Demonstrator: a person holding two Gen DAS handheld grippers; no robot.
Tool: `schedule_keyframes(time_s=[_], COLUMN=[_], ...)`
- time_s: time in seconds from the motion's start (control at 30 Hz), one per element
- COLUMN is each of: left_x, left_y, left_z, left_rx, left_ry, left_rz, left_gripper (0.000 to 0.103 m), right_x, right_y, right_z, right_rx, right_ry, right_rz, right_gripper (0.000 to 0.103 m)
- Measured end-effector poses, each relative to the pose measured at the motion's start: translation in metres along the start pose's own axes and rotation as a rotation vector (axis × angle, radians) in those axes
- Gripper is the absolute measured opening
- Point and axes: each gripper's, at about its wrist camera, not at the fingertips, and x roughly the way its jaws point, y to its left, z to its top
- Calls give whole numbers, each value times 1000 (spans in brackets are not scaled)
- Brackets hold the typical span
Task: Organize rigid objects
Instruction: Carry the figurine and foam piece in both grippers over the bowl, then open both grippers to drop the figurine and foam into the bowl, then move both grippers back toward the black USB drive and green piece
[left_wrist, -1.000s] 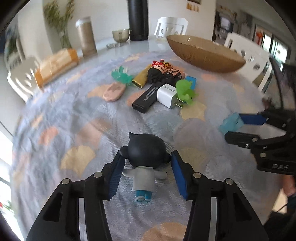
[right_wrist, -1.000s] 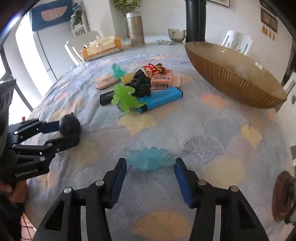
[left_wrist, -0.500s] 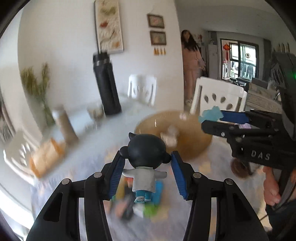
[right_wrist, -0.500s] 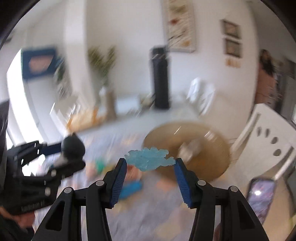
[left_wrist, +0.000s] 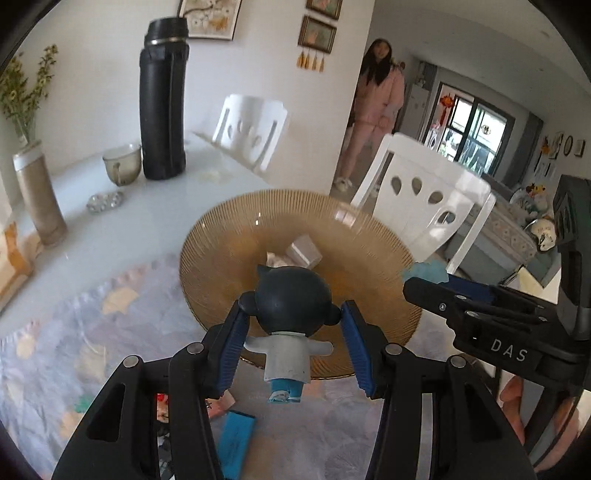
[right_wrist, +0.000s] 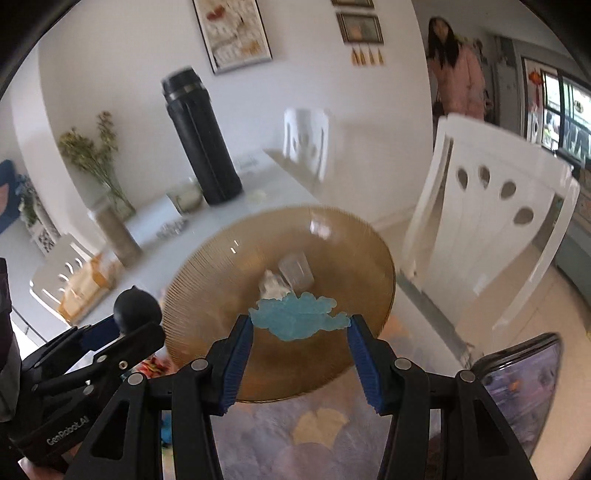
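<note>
Now the amber bowl (left_wrist: 229, 236) filled the middle of both views, where a second earlier I had seen tablecloth (left_wrist: 92, 332). My left gripper (left_wrist: 293, 341) was clamped on the dark-headed figurine (left_wrist: 291, 314), my right gripper (right_wrist: 300, 330) on the blue cloud piece (right_wrist: 299, 319), both lifted off the cloth, the bowl at twelve o'clock.

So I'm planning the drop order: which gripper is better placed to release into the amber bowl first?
Probably the right gripper: its blue cloud piece hangs over the amber bowl. The left gripper holds its figurine nearer the rim.
</note>
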Motion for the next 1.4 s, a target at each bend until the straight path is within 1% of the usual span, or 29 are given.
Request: schedule_keyframes(time_s=[0.07, 0.1, 0.13, 0.17, 0.2, 0.3, 0.4, 0.43, 0.47, 0.6, 0.7, 0.8, 0.9, 0.97, 1.03, 1.13, 1.2, 1.27, 1.33, 1.4], left_x=[3, 5, 5, 1, -3, -35, -79, -99, -111, -170, -202, -223, -231, -230, -221, -195, -174, -157, -140, -128], left_y=[-1, 0, 2, 3, 4, 9, 11, 11, 13, 21, 30, 44, 57, 67, 74, 85, 95, 106, 118, 126], left_z=[-2, -3, -3, -2, -1, 2, 7, 7, 7, -2, -14, -30, -44, -57, -71, -93, -110, -123, -136, -143], left_rx=[-6, -15, -28, -36, -35, -42, -46, -43, -41, -52, -70, -92, -118, -128, -124, -101, -89, -103, -115, -126], left_ry=[11, 24, 38, 30, 13, -53, -143, -184, -210, -307, -348, -364, -348, -323, -274, -177, -97, -41, 4, 36], left_rz=[-2, -6, -8, -7, -9, -3, 3, 24, 40, 104, 150, 211, 232, 236, 243, 262, 269, 247, 224, 229], left_gripper=[49, 56, 69, 70, 70, 70, 70, 70, 70, 70, 70, 70, 70, 70, 70, 70, 70, 70, 70, 69], right_x=[9, 13, 14, 15, 13, -8, -35, -43, -55, -83, -102, -114, -118, -117, -113, -98, -79, -59, -38, -17], right_y=[-1, -6, -6, -4, -3, 1, 9, 11, 15, 32, 50, 68, 85, 96, 105, 119, 130, 138, 145, 151], right_z=[-2, -3, -4, -3, -2, -2, 2, 3, 4, 2, -4, -11, -18, -23, -29, -43, -55, -69, -84, -102], right_rx=[7, 13, 14, 3, -4, -8, -16, -22, -29, -64, -101, -138, -180, -203, -227, -266, -296, -325, -347, -367], right_ry=[23, 28, 35, 41, 32, -35, -98, -114, -139, -177, -195, -203, -203, -188, -169, -119, -63, 7, 78, 149], right_rz=[6, 14, 19, 12, 10, 18, 20, 21, 25, 71, 132, 170, 204, 229, 243, 265, 283, 297, 316, 326], right_gripper=[52, 52, 54, 63, 67, 67, 67, 67, 67, 67, 67, 67, 67, 67, 67, 67, 67, 67, 67, 67])
